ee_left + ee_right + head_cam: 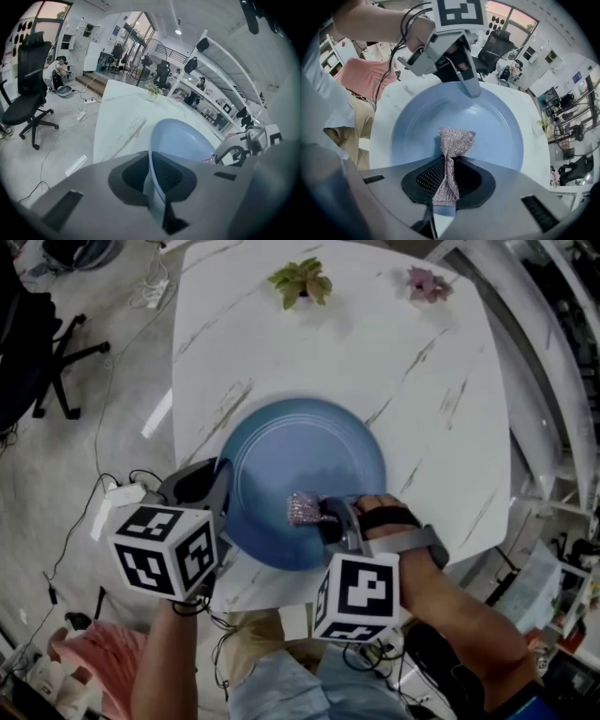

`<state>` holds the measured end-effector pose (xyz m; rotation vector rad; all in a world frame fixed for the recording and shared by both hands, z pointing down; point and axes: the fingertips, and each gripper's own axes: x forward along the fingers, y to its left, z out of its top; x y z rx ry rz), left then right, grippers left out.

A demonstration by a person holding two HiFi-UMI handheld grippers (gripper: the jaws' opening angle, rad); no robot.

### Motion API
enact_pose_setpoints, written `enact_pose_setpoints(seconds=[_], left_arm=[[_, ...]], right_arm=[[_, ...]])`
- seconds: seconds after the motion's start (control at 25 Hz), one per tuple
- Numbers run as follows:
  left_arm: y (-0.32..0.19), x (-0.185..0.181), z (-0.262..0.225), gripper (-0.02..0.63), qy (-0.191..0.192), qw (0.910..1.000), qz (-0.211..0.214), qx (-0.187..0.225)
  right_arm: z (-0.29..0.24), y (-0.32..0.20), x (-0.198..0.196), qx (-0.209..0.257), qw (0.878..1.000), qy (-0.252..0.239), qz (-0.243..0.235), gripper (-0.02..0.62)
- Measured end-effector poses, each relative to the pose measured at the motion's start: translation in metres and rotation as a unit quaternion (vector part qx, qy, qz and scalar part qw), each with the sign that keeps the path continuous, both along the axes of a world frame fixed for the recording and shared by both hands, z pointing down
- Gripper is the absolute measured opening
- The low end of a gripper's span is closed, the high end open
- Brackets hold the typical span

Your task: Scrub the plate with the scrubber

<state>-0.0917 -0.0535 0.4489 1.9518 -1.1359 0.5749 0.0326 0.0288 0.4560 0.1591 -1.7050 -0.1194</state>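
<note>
A blue plate (305,474) lies near the front edge of the white marble table (412,371). My left gripper (221,491) is shut on the plate's left rim; in the left gripper view the plate's rim (154,164) runs between the jaws. My right gripper (328,517) is shut on a sparkly pinkish scrubber (303,509), whose free end rests on the plate's near inner surface. In the right gripper view the scrubber (452,154) is pinched in the middle over the plate (487,126), with the left gripper (469,86) at the plate's far rim.
A small potted plant (301,281) and a pink flower (427,284) stand at the table's far edge. An office chair (42,352) stands on the floor to the left, with cables (112,484) nearby. Shelving (553,427) runs along the right.
</note>
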Motion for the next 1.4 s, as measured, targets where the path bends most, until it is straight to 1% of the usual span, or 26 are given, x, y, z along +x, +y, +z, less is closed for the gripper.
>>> enact_pose_setpoints(seconds=[0.2,0.4,0.52,0.68,0.84,1.0,1.16,1.24,1.28,1.4], left_arm=[[0.001,0.001,0.0,0.021,0.002,1.0,-0.002,-0.001],[0.001,0.001,-0.001,0.022,0.001,1.0,-0.003,0.0],[0.0,0.002,-0.001,0.023,0.001,1.0,-0.003,0.0],[0.001,0.001,0.0,0.022,-0.001,1.0,-0.003,0.001],[0.001,0.0,-0.001,0.023,-0.003,1.0,-0.003,0.003],[0.001,-0.001,-0.001,0.023,-0.006,1.0,-0.005,0.005],[0.0,-0.001,0.0,0.023,-0.006,0.9999,-0.008,0.004],[0.0,-0.001,0.001,0.023,-0.004,0.9999,-0.01,0.002],[0.0,-0.002,0.001,0.023,-0.003,0.9999,-0.011,0.002],[-0.001,-0.002,0.003,0.025,-0.004,0.9999,-0.015,0.005]], right_arm=[[0.0,-0.026,0.02,0.009,0.999,0.006,0.048,0.074],[0.0,-0.058,0.021,0.028,0.997,0.01,0.069,0.075],[0.001,-0.079,0.016,0.044,0.996,0.009,0.074,0.075],[0.0,-0.091,0.001,0.062,0.996,0.005,0.059,0.075],[-0.001,-0.087,-0.013,0.073,0.997,0.001,0.037,0.075],[-0.001,-0.064,-0.035,0.069,0.997,-0.014,0.008,0.075],[-0.004,-0.034,-0.053,0.064,0.997,-0.04,-0.013,0.075],[-0.004,-0.015,-0.056,0.05,0.998,-0.045,-0.02,0.075],[-0.004,-0.003,-0.056,0.034,0.998,-0.047,-0.021,0.075],[-0.004,0.036,-0.056,-0.049,0.997,-0.061,-0.009,0.075]])
